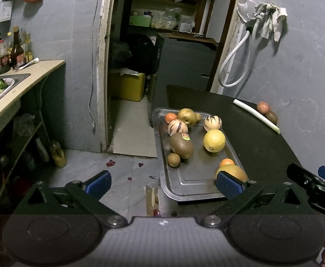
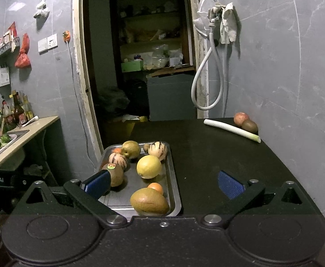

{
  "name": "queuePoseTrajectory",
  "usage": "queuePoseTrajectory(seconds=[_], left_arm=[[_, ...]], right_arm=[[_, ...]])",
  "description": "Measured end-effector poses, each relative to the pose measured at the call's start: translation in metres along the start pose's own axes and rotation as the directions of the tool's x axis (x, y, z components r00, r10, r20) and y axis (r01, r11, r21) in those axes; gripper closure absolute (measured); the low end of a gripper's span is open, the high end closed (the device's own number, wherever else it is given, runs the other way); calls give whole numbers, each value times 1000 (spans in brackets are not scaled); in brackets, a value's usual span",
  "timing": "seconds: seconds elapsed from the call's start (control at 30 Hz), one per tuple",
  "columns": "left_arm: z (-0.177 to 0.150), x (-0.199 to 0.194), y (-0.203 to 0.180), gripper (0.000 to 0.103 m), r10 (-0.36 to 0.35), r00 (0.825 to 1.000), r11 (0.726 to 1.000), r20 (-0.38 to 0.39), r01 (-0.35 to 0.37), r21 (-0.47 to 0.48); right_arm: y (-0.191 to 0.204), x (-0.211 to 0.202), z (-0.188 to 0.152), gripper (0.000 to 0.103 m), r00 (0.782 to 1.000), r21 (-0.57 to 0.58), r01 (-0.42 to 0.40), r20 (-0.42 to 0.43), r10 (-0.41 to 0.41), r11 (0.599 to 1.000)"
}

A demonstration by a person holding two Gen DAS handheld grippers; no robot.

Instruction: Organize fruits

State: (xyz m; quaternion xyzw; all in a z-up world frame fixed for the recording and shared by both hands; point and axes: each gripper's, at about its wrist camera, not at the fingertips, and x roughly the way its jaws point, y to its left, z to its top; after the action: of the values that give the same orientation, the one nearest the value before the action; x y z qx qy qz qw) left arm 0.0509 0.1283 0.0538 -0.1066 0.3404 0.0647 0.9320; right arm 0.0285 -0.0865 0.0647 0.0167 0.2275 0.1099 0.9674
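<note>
Both claws were spread wide and held nothing. Left claw (image 1: 163,183) hung over the floor just off the near left corner of the tray (image 1: 191,189), its right pad in front of the mango (image 1: 234,171). Right claw (image 2: 163,183) hovered over the near edge of the tray, its left pad in front of the big kiwi (image 2: 115,174) and its right pad over bare bench (image 2: 218,155) to the right of the tray.

The steel tray sat at the left edge of the black bench and carried most of the fruit. At the tray's near right corner lay the mango, with a small orange (image 1: 227,162) touching it on the far side. A yellow citrus (image 1: 214,140) sat at the middle right of the tray. The big kiwi, bearing a sticker, lay at the middle left, a small brown fruit (image 1: 173,159) just beside it on the near side. Toward the tray's far end sat two striped melons (image 1: 177,127), one left and one right (image 1: 212,122), a pear (image 1: 187,116) between them at the back, and a second orange (image 1: 171,117) at the far left corner. Another small brown fruit (image 1: 198,116) sat at the far rim beside the pear.

Well apart from the tray, at the bench's far right corner against the wall, a leek (image 2: 231,130) lay on a slant, with a red fruit (image 2: 241,118) and a kiwi (image 2: 249,126) touching each other just behind it.
</note>
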Motion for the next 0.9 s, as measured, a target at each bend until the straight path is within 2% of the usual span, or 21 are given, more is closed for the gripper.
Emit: queuePoseTrajectory(seconds=[0.3,0.57,0.9], left_arm=[[4,-3,18,1,-44,999,998,-5,44,36],[-1,0,34,1,-99,995,991,4,98,93],[-13,-3,43,1,-139,990,982,-16,140,127]], right_arm=[[19,-11,4,1,997,30,67,31,-68,997],[39,-25,-17,1,989,51,135,50,-138,990],[54,-43,-31,1,986,24,164,35,-165,986]])
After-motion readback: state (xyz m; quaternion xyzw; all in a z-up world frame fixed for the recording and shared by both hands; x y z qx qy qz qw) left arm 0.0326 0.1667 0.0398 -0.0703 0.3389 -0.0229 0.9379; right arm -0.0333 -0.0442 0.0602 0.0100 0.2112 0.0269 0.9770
